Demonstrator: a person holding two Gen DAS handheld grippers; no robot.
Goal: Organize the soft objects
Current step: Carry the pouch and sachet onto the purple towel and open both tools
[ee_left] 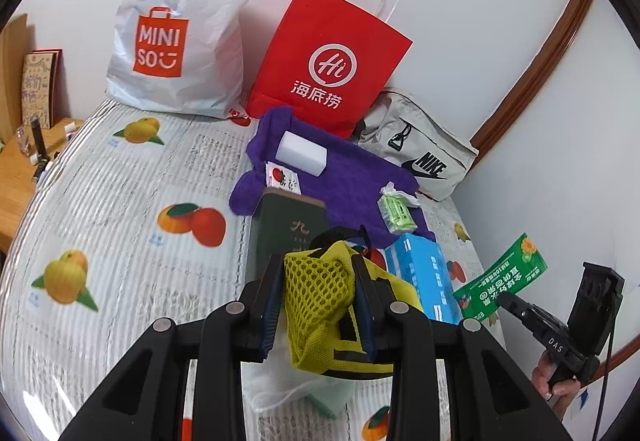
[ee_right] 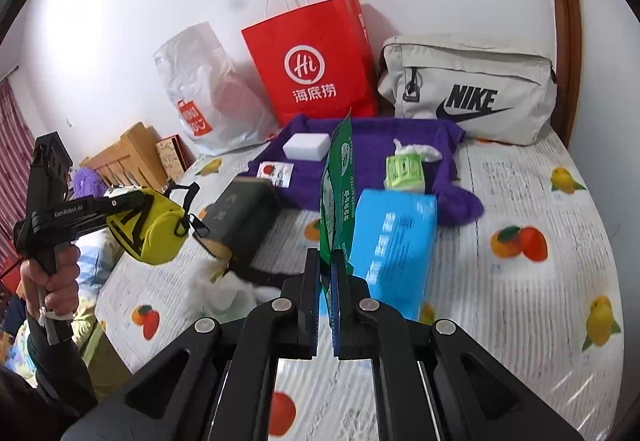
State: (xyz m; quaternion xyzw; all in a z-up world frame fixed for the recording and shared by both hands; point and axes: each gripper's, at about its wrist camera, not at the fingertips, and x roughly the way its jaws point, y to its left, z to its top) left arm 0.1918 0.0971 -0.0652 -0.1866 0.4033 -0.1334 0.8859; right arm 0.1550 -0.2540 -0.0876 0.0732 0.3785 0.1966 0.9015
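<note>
Fruit-print bed (ee_right: 520, 201) carrying clutter. Left gripper (ee_left: 316, 293) jaws clamping yellow mesh pouch (ee_left: 320, 297); right gripper (ee_right: 326, 281) jaws pinching green packet (ee_right: 336, 177). Advising: lifting both clear, heading for red bag (ee_right: 312, 61) mouth.

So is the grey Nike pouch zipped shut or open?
Shut: the grey fabric Nike pouch shows a closed zipper line along its top, puller hanging at the left end.

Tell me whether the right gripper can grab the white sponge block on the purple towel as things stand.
Probably not yet: the right gripper is shut on the green packet. The white sponge block lies uncovered on the purple towel.
</note>
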